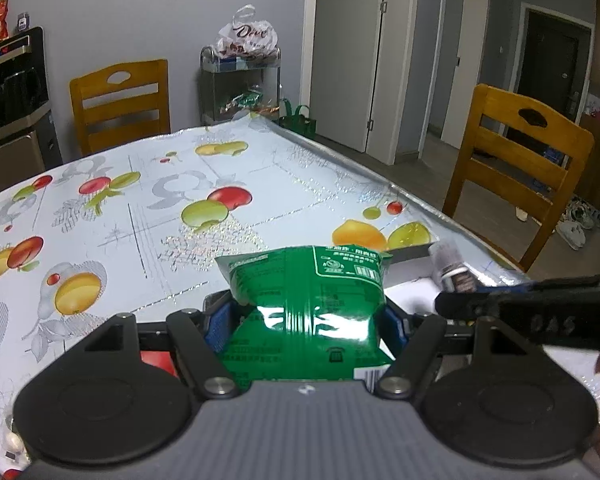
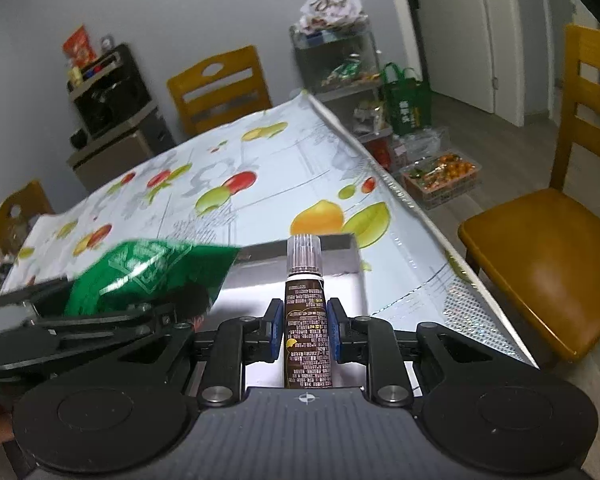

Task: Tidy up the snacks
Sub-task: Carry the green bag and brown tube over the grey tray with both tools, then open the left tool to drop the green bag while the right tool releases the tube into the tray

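My left gripper (image 1: pixel 306 316) clamped on a shiny green foil snack bag (image 1: pixel 308 300), my right gripper (image 2: pixel 302 328) narrow around a slim brown tube with a clear cap (image 2: pixel 306 300), both above a shallow white tray (image 2: pixel 340 276), tray interior looks bare, fruit-print tablecloth (image 1: pixel 140 208) beneath.

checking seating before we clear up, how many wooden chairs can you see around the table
3: one chair at the far end, one on the right side, one at the left edge, partly cut off. More may be out of view.

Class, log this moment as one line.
left gripper: shut on green foil snack bag | right gripper: shut on brown tube
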A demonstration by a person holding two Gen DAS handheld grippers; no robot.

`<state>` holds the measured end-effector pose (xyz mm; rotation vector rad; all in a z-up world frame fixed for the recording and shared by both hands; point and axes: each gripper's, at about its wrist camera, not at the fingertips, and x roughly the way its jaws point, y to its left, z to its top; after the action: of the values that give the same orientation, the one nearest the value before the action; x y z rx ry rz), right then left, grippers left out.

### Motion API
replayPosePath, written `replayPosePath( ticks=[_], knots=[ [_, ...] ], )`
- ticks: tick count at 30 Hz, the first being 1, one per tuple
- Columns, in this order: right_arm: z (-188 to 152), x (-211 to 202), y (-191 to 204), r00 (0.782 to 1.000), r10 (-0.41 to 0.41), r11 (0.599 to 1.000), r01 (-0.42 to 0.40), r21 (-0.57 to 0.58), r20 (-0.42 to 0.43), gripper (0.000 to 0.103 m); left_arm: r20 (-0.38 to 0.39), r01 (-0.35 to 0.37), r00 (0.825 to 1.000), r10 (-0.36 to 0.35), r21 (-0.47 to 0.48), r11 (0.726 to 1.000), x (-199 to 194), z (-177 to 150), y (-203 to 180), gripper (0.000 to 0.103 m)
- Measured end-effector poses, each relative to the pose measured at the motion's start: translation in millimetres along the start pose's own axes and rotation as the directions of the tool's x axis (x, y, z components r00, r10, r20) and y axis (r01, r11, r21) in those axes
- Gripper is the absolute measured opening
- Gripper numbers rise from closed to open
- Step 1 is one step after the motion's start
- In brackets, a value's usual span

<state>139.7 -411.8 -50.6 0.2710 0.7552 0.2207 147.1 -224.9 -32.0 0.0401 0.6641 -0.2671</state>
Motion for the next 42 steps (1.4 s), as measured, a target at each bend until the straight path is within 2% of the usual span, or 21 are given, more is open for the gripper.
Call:
replayPosePath(
  ticks=[6,8,12,14,25,28,32,42],
  knots=[
    [3,-4,1,1.000,0.001,1.000,-0.001,0.006,0.025,0.025,-0.007,0.000,1.000,0.000,-0.007,1.000,0,-2,0,0.076],
    [3,-6,3,1.000,0.001,1.000,-0.001,0.000,0.031,0.025,0.003,0.002,1.000,-0.002,0.002,1.000,-3,-1,-3,0.086],
    [3,-13,7,0.999,-0.006,1.000,0.007,-0.004,0.050,0.027,0.032,-0.006,0.999,0.005,0.011,1.000,-10,1,-5,0.088],
    [3,-17,7,0.998,-0.013,1.000,0.014,-0.003,0.057,0.031,0.037,-0.004,0.999,0.004,0.005,1.000,-14,2,-4,0.089],
    [-2,-43,6,0.992,-0.035,0.998,0.029,0.054,0.121,0.066,0.071,0.024,0.997,-0.022,-0.016,1.000,-46,2,1,0.096],
    [-4,-47,7,0.991,-0.029,0.997,0.020,0.069,0.129,0.071,0.069,0.031,0.997,-0.031,-0.005,0.999,-54,1,2,0.097],
    [-6,-54,15,0.990,-0.027,0.998,0.018,0.063,0.141,0.073,0.067,0.025,0.997,-0.027,0.032,0.999,-63,-3,0,0.097],
    [-12,-70,43,0.985,-0.026,0.999,0.021,0.029,0.172,0.082,0.088,0.054,0.994,-0.059,0.052,0.997,-96,-10,6,0.097]
  ],
)
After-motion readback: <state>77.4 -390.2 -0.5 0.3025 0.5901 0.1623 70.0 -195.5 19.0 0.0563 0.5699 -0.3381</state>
